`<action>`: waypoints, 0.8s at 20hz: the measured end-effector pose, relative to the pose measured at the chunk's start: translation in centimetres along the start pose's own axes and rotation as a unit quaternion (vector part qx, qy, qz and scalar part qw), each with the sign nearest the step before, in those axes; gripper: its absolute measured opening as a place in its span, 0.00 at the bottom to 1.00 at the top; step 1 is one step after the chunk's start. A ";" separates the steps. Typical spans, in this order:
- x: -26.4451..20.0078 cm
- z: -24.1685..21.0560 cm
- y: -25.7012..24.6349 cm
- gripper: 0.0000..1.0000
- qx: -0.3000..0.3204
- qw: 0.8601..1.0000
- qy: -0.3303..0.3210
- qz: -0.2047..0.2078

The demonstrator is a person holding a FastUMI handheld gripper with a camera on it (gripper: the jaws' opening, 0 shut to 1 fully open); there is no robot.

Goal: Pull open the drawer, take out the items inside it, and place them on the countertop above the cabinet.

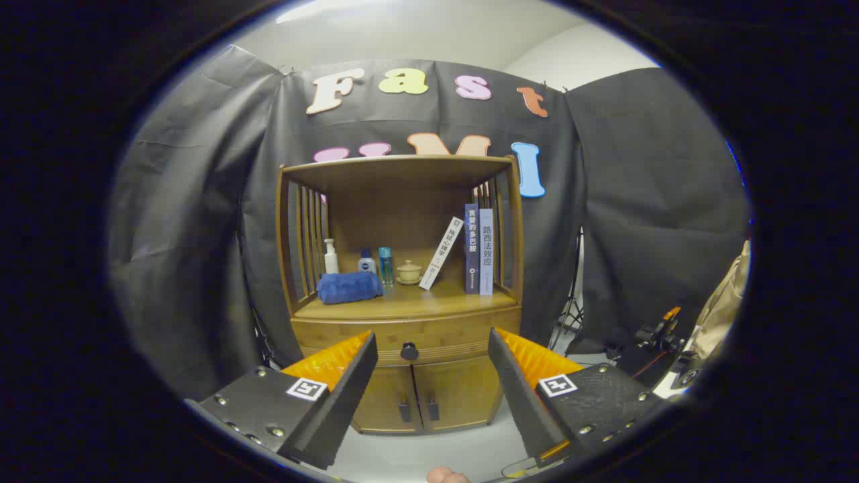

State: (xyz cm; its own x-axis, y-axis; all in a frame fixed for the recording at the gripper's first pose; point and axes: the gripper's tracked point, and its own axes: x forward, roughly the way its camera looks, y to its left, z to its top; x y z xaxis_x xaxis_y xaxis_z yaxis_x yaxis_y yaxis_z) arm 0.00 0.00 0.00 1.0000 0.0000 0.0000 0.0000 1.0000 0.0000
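A wooden cabinet (402, 302) stands ahead against the black cloth wall. Its drawer (439, 333) sits shut under the countertop (429, 302), with a dark round knob (409, 351) at its middle. My gripper (433, 352) is open, its two fingers spread wide, and the knob shows between them some way beyond the tips. Nothing is held. On the countertop lie a rolled blue towel (349, 287), a white pump bottle (330, 257), two small bottles (376, 265) and a small lidded cup (409, 272). The drawer's contents are hidden.
Several books (478, 249) stand and lean at the countertop's right side. Below the drawer are two cabinet doors (419, 399) with small dark handles. A tripod stand (570, 308) and some gear (661, 335) sit on the floor to the right. A fingertip (446, 476) shows below the fingers.
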 end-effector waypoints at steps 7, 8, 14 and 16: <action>0.7 -1.4 0.6 0.99 0.003 1.000 0.006 0.006; 0.8 -1.4 0.6 0.99 0.003 1.000 0.005 0.005; 1.5 -1.4 0.3 0.99 0.004 1.000 0.001 0.001; 2.1 -1.7 0.5 0.99 0.003 1.000 0.002 0.005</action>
State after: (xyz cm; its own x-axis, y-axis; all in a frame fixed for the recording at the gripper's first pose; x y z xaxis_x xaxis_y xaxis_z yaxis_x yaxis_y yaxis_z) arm 2.05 0.48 -1.70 0.9999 0.0098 -0.0039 -0.0098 0.9999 0.0056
